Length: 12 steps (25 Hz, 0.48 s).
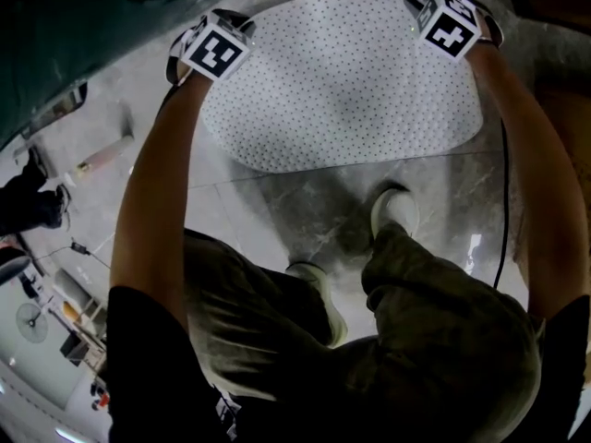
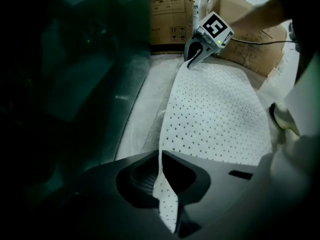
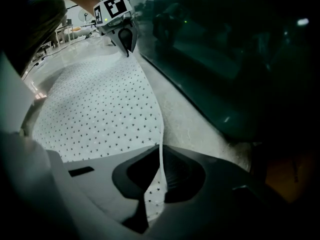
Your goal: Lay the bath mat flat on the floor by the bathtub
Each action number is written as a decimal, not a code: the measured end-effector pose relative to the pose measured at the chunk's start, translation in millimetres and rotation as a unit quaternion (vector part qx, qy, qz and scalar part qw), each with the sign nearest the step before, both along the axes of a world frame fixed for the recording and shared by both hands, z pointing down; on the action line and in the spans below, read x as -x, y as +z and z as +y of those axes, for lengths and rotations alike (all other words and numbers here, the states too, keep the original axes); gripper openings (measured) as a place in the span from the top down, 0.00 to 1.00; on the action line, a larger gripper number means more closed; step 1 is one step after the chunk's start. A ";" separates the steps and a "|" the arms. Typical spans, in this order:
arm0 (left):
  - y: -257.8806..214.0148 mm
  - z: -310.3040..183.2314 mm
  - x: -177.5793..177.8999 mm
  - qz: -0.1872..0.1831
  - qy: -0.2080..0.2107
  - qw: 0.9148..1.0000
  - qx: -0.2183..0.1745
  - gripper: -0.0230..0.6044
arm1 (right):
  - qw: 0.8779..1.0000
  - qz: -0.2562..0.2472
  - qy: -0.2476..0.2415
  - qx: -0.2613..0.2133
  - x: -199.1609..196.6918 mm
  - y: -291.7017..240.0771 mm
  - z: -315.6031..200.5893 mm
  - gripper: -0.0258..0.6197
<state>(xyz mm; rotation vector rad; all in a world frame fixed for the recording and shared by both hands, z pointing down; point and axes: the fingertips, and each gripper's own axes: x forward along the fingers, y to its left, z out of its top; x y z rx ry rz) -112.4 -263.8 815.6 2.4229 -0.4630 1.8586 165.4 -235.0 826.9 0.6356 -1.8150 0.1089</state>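
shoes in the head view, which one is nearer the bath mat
The person's right shoe, just short of the bath mat's near edge; the left shoe sits further back.

Head view: bath mat (image 1: 342, 81) corners hidden under marker cubes (image 1: 217, 52); bathtub (image 1: 65, 26) dark, cropped.

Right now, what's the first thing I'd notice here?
The big white dotted mat, spread out at the top of the head view. The left gripper and right gripper each pinch one end of its far edge, and a shoe stands close to its near edge.
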 end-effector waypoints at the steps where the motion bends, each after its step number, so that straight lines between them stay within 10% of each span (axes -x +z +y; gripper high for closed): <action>1: 3.8 2.4 1.1 -0.006 0.003 1.000 -0.004 0.91 | 1.000 0.004 -0.001 -0.001 2.4 3.3 2.7 0.91; 6: 9.1 -0.6 10.7 -0.047 -0.003 0.998 -0.049 0.90 | 0.999 0.002 -0.011 -0.041 8.2 7.7 3.7 0.91; 12: 7.2 -1.4 44.2 -0.079 -0.058 0.993 -0.067 0.88 | 0.993 -0.074 0.039 -0.082 9.7 -5.0 9.9 0.59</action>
